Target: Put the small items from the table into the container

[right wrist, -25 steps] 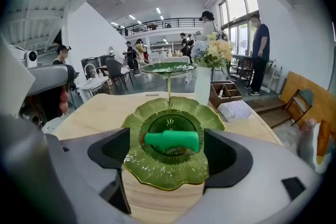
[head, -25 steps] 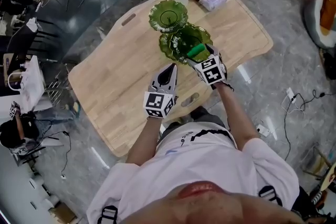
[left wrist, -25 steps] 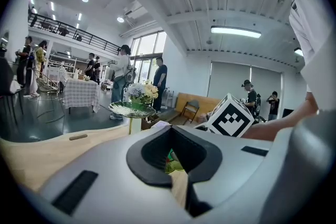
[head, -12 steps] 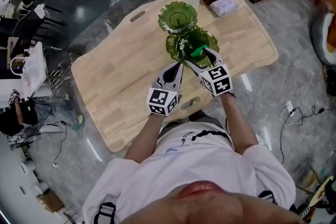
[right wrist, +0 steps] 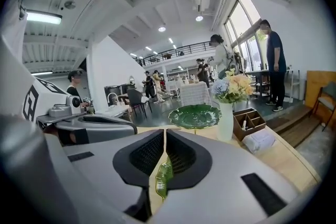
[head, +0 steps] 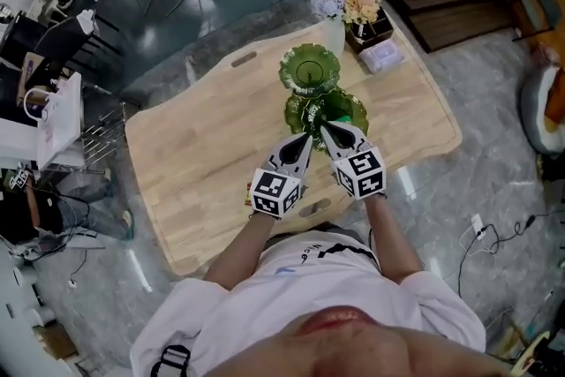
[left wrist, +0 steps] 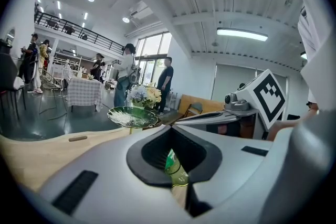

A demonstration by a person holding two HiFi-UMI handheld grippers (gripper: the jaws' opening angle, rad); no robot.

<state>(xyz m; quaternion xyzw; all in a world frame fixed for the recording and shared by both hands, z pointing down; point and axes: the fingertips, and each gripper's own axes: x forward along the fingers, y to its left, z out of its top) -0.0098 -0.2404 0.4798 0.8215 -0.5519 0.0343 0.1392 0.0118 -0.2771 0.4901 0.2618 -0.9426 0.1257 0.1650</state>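
Jaws of right gripper (right wrist: pixel 166 136) closing, down to a hairline slit, nothing between the pads. A second ago they stood wide apart around a small bright green item, reached out over the lower tier of the green glass dish. That item is gone from the jaws now. Brighter green patch (head: pixel 342 111) lies in the lower tier (head: pixel 305 112), just past the right tips; too small to say for certain that it is the item.

Left gripper (left wrist: pixel 172 139): jaws together, nothing gripped, a sliver of green glass showing through the gap. Placed much as before, above the near part of the tabletop (head: pixel 203 146).

Right gripper has drawn back from over the dish toward the person. It now sits just beside the left one, both sets of tips pointing at the lower tier, neither touching it.

Upper tier (head: pixel 309 67) stands just behind the lower one, on its stem.

Beyond the dish, at the far edge of the tabletop: white vase of flowers (head: pixel 340 0), wooden divided box (head: pixel 369 31), pale folded pack (head: pixel 381 56) just beside the box.
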